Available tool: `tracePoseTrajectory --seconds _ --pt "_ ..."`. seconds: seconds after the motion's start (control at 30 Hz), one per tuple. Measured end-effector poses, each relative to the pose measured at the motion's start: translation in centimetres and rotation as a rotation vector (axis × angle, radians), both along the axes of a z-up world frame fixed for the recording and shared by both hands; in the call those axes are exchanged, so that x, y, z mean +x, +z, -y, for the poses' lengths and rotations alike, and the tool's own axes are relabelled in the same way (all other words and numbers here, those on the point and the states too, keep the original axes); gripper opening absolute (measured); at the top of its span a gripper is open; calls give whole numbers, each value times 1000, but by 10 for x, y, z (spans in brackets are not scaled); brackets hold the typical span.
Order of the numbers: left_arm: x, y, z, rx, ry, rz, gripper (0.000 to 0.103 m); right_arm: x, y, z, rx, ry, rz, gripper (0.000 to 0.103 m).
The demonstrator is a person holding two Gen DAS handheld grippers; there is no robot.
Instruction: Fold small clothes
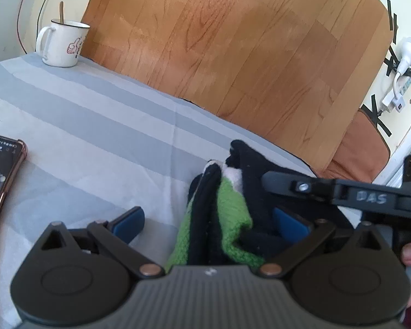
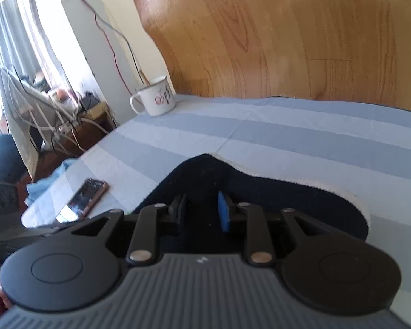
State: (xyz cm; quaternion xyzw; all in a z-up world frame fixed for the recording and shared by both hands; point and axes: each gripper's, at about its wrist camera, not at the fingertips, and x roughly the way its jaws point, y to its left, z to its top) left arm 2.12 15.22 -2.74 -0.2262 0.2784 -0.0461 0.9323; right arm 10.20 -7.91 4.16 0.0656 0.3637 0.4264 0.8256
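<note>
A small knit garment [image 1: 219, 219], black with green and white parts, lies bunched on the grey-striped cloth [image 1: 96, 115]. My left gripper [image 1: 209, 222] is open, its blue pads [image 1: 130, 223] apart on either side of the bunched knit. In the right wrist view the garment [image 2: 274, 200] shows as a dark piece with a white fleecy edge. My right gripper [image 2: 201, 211] hangs just over it with a clear gap between the pads, nothing clamped. The right gripper's black finger [image 1: 328, 189] reaches over the garment in the left wrist view.
A white enamel mug [image 1: 63, 44] with a spoon stands at the table's far left corner; it also shows in the right wrist view [image 2: 154, 100]. A phone [image 1: 2, 170] lies at the left edge, also in the right wrist view [image 2: 82, 200]. Wood floor [image 1: 233, 41] lies beyond the table.
</note>
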Motion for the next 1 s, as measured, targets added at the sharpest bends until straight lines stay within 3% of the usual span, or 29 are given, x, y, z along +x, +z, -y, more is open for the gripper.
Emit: tracePoseTrajectory --seconds 0.13,0.17,0.3,0.37,0.53,0.73,0.9,1.0 --pt "1 0 2 14 -1 1 103 -17 14 35 147 -64 -48 59" --pt "1 -1 2 12 -3 0 103 -24 16 47 180 -80 -47 62" --pt "1 -2 -3 -26 -20 -8 103 -47 12 95 215 -195 -56 74" --pt "0 -3 -5 -44 -28 -7 103 -54 5 114 218 -247 -81 86" --pt "0 -3 -6 -85 -66 -7 103 -55 -23 136 248 -274 -200 88" --pt "2 -5 -8 -187 -163 -12 103 -41 -44 119 327 -208 -298 88" --pt "4 -6 -3 -166 -164 -7 103 -27 -41 82 247 -158 -243 90" --pt "10 -2 9 -106 -137 -21 99 -26 -35 76 228 -150 -183 77"
